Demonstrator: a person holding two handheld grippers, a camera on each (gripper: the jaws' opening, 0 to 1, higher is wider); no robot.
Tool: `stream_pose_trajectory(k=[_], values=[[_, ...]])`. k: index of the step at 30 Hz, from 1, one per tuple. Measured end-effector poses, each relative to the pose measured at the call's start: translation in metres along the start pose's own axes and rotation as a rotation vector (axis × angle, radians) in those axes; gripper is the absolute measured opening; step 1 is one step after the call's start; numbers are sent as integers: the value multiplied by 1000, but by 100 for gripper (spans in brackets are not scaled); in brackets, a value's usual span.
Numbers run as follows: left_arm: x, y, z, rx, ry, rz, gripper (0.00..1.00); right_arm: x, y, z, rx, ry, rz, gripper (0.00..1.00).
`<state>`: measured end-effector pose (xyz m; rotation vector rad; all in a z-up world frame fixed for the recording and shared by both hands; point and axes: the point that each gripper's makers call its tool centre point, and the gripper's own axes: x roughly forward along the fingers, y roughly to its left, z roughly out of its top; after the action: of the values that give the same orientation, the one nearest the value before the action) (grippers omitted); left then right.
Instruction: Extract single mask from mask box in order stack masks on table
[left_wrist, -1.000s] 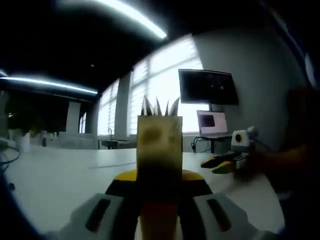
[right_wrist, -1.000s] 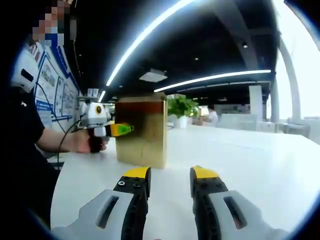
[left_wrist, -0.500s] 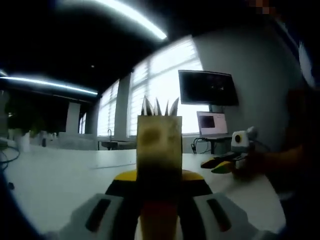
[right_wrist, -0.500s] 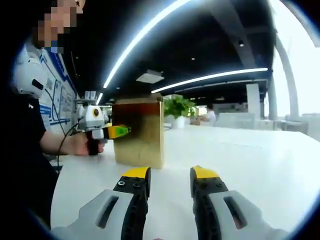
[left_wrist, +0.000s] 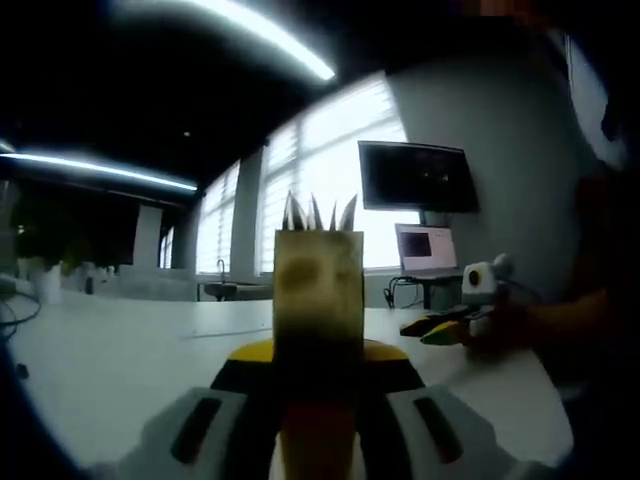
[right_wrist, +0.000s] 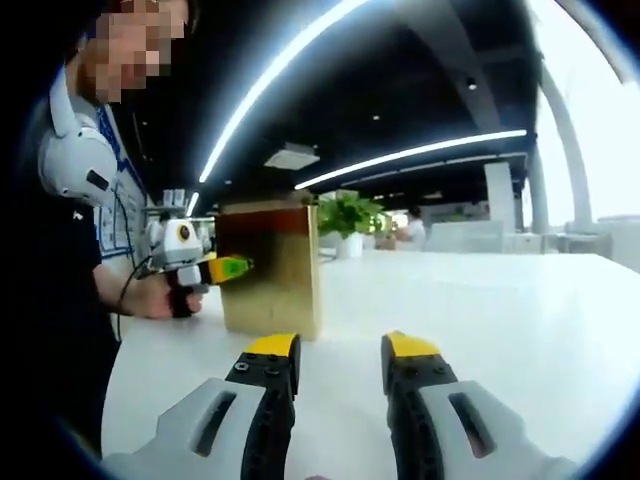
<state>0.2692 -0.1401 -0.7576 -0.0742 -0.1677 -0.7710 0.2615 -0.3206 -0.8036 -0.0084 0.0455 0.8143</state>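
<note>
on the white desk (right_wrist: 480, 310) stands the mask box (right_wrist: 270, 268), a tan carton, upright. from the right gripper view it sits ahead and to the left of the right claw (right_wrist: 339, 362), well apart from it. that claw hangs just over the desk with its two yellow-tipped jaws parted by a narrow gap and nothing between them.

from the left gripper view the box (left_wrist: 318, 290) rises right in front of the left claw (left_wrist: 318, 365), with white mask edges (left_wrist: 318, 213) sticking up out of its top like small points. the jaws flank the box's lower part, but the box hides their tips, so i cannot tell whether they pinch it or merely stand beside it. in the right gripper view the left claw (right_wrist: 230, 267), held in a person's hand (right_wrist: 178, 296), meets the box's left side at about mid height.

in the left gripper view the right claw (left_wrist: 440, 328) lies low over the desk to the right. behind it are a dark monitor (left_wrist: 418, 176) on the wall and a lit laptop (left_wrist: 425, 243). a potted plant (right_wrist: 347, 216) stands behind the box in the right gripper view.
</note>
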Motion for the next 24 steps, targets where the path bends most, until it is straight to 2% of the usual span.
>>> stream_pose_trajectory(k=[2, 4, 7, 13, 18, 24], values=[[-1, 0, -1, -1, 1, -2, 30, -2, -9, 3, -22, -14, -62, 34], [-2, 0, -2, 2, 3, -3, 30, -2, -7, 3, 34, -19, -60, 38], [-1, 1, -4, 6, 4, 4, 30, -5, -8, 3, 56, -28, -57, 38], [-3, 3, -6, 9, 5, 3, 30, -6, -2, 4, 47, -39, -43, 38], [-3, 1, -6, 15, 7, 11, 30, -3, 7, -1, -7, -1, -26, 38], [-1, -1, -5, 30, 5, 15, 30, -3, 7, 5, 4, -26, -12, 38]])
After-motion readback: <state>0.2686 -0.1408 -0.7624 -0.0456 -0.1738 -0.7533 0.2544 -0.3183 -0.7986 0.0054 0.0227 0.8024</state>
